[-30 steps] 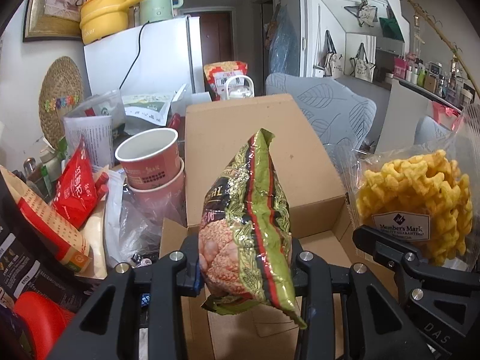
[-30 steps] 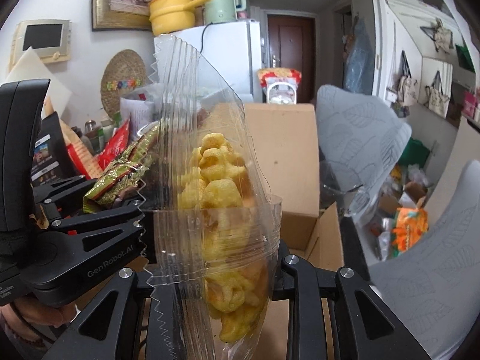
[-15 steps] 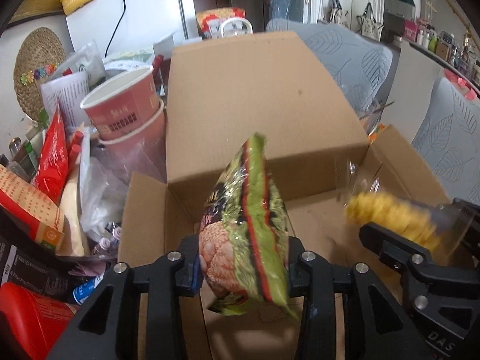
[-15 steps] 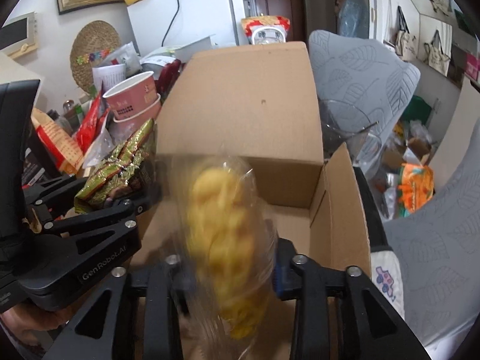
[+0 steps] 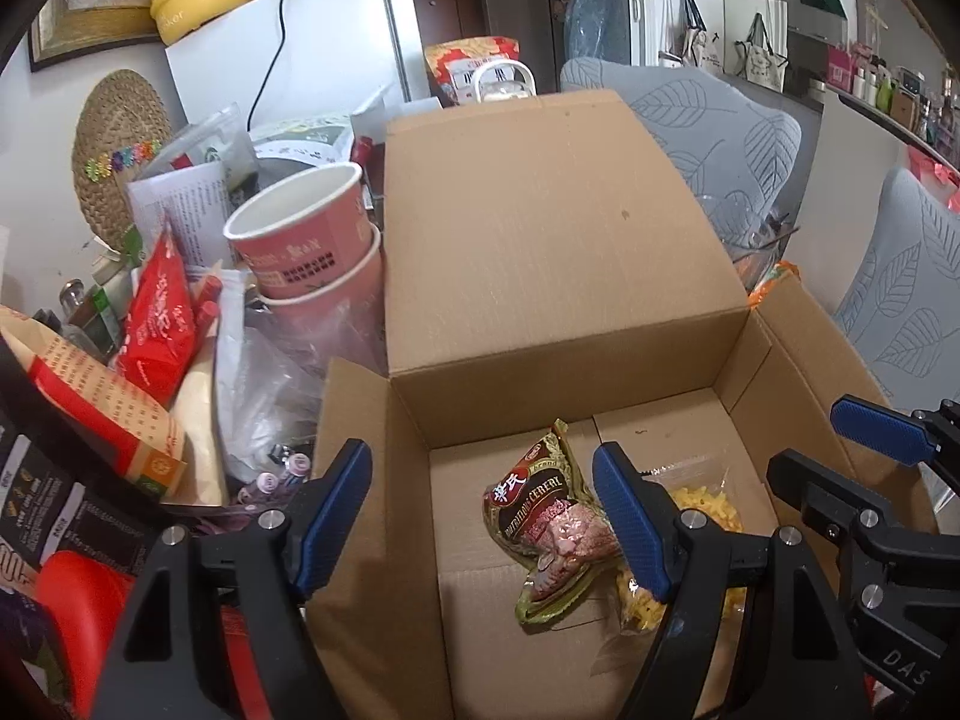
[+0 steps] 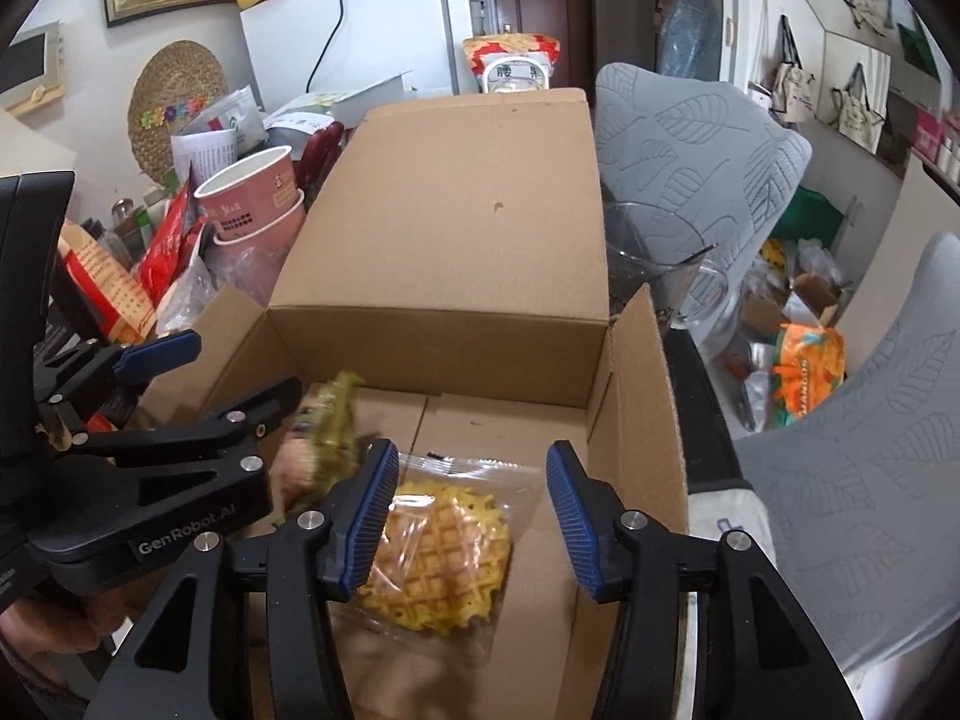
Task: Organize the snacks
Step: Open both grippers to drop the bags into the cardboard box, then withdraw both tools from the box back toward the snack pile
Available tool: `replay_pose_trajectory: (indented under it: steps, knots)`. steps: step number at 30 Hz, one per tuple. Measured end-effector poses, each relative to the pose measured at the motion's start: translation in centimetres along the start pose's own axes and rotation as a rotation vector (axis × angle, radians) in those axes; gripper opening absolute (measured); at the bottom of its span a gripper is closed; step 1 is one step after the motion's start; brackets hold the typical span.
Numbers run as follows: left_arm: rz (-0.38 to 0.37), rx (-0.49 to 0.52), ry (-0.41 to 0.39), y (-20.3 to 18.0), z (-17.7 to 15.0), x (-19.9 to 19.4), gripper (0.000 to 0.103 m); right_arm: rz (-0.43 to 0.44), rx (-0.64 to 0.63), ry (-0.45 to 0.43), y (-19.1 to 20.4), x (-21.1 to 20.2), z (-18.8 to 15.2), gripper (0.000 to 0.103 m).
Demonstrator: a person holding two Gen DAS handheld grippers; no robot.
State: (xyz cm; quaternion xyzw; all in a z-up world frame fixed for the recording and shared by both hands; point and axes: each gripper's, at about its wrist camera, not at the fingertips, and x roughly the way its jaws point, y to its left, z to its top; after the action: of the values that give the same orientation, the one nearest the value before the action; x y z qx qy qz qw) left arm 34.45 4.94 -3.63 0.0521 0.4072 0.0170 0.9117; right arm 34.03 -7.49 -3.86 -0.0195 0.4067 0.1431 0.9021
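An open cardboard box point(image 5: 558, 276) stands in front of me, its back flap upright; it also shows in the right wrist view point(image 6: 456, 276). A green cereal bag point(image 5: 549, 519) lies on the box floor, blurred in the right wrist view point(image 6: 333, 420). A clear bag of yellow waffle snacks point(image 6: 444, 558) lies beside it, partly hidden in the left wrist view point(image 5: 702, 504). My left gripper point(image 5: 480, 516) is open and empty above the box. My right gripper point(image 6: 474, 516) is open and empty above the waffle bag.
Left of the box is a pile: stacked pink paper cups point(image 5: 300, 252), a red snack bag point(image 5: 159, 312), plastic bags and papers. A glass jug point(image 6: 654, 264) stands right of the box. Grey leaf-pattern chairs point(image 6: 690, 138) are behind and right. A white fridge point(image 5: 300, 78) is at the back.
Both grippers opened and let go of their bags. The cereal bag and the waffle bag dropped onto the box floor. Both views tilted down towards the box.
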Motion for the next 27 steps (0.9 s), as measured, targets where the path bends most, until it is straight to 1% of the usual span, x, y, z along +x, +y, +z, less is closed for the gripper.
replay_pose_trajectory:
  steps: [6,12,14,17,25,27]
  knots:
    - [0.011,-0.009,-0.045,0.4,0.8,-2.7,0.076,-0.015,-0.009,-0.042,0.6,-2.7,0.3,0.051]
    - [0.010,-0.010,-0.094,0.5,1.1,-6.4,0.076,-0.020,-0.014,-0.096,1.1,-6.2,0.7,0.052]
    - [0.014,-0.010,-0.113,0.5,1.1,-7.8,0.076,-0.020,-0.012,-0.115,1.3,-7.3,0.7,0.056]
    - [0.018,-0.012,-0.150,0.7,1.2,-10.1,0.076,-0.023,-0.015,-0.147,1.6,-9.2,0.7,0.056]
    - [0.013,-0.008,-0.221,0.5,0.4,-15.3,0.076,-0.033,-0.027,-0.223,2.2,-14.5,-0.2,0.056]
    - [0.009,-0.006,-0.235,0.5,0.2,-16.4,0.076,-0.037,-0.031,-0.245,2.5,-15.8,-0.5,0.058]
